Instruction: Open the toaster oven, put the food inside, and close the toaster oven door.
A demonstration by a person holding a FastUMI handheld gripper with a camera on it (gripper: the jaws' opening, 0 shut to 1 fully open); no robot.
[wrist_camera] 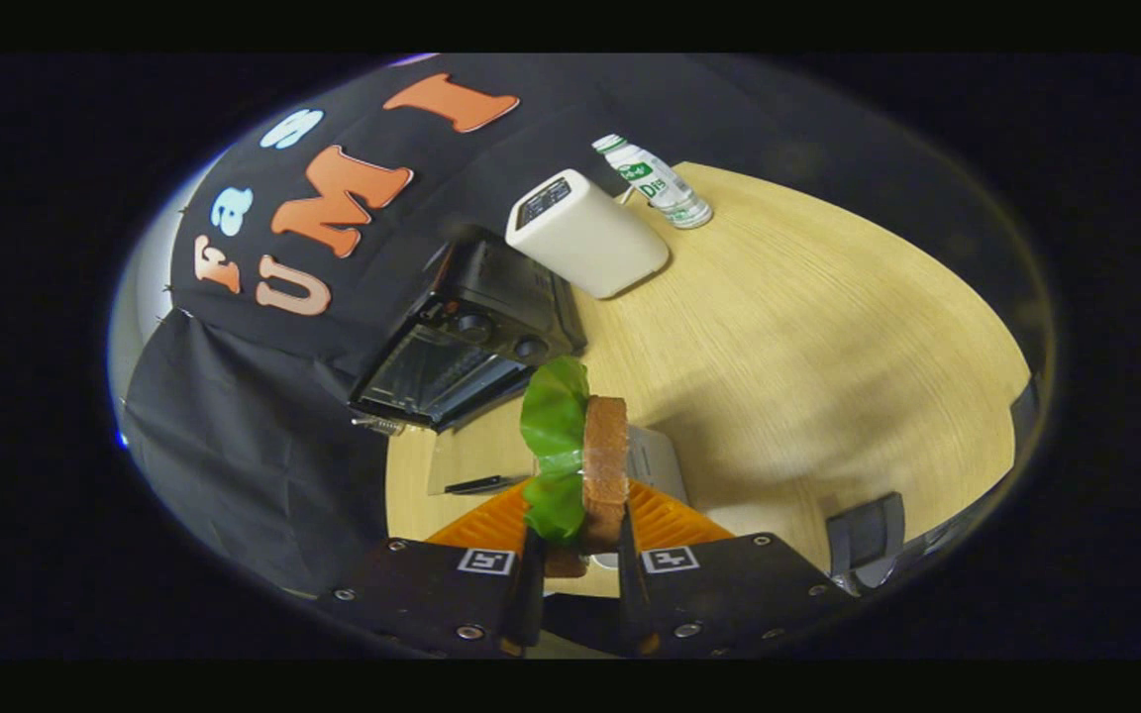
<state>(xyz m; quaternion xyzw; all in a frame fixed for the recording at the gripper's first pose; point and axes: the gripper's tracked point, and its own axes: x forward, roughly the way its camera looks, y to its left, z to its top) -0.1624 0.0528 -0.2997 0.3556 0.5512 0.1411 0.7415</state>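
The gripper is clamping the sandwich between both fingers, carrying it; the open toaster oven is waiting ahead, needing a level insertion.

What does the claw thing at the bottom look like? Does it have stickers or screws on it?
The claw has two chunky dark blocks side by side, each with a flat top. Each block wears one small square black-and-white tag, like a tiny puzzle code, near its inner corner. Shiny round screws dot the blocks' corners and edges. Two thin flat fingers stick forward from between the blocks. No cable can be seen.
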